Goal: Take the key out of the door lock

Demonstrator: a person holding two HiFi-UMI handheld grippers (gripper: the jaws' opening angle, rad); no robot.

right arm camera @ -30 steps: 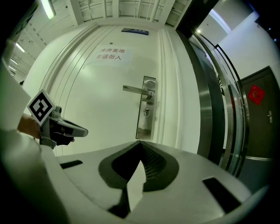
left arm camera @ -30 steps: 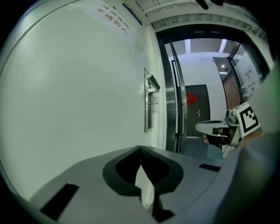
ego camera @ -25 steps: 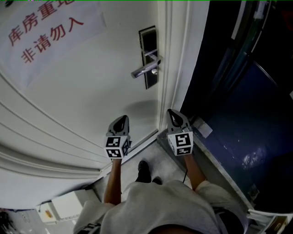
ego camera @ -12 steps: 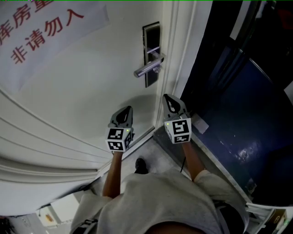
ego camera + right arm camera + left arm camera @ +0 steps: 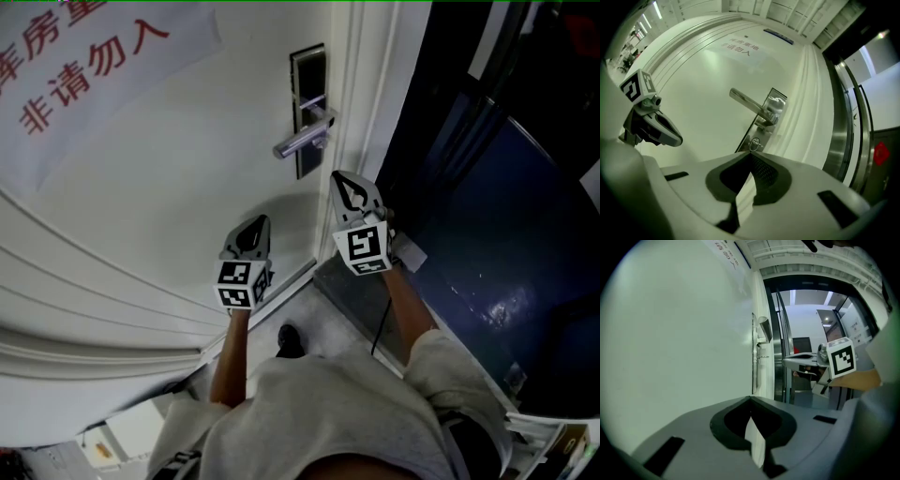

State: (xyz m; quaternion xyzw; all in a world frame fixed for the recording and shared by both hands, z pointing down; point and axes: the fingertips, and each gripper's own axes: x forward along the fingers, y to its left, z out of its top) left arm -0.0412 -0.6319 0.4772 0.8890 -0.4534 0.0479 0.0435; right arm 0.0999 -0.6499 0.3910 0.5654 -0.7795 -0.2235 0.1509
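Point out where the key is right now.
In the right gripper view, the key sticks out of the lock plate on the door's right edge, just below the lever handle and straight ahead of the shut right gripper's tips.

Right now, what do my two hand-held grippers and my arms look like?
The left hand-held gripper and right hand-held gripper are grey wedges tapering to a point, each with a black hollow and a white cube with black square markers. Your shirt is light grey with short sleeves. A thin dark cable hangs under the right arm.
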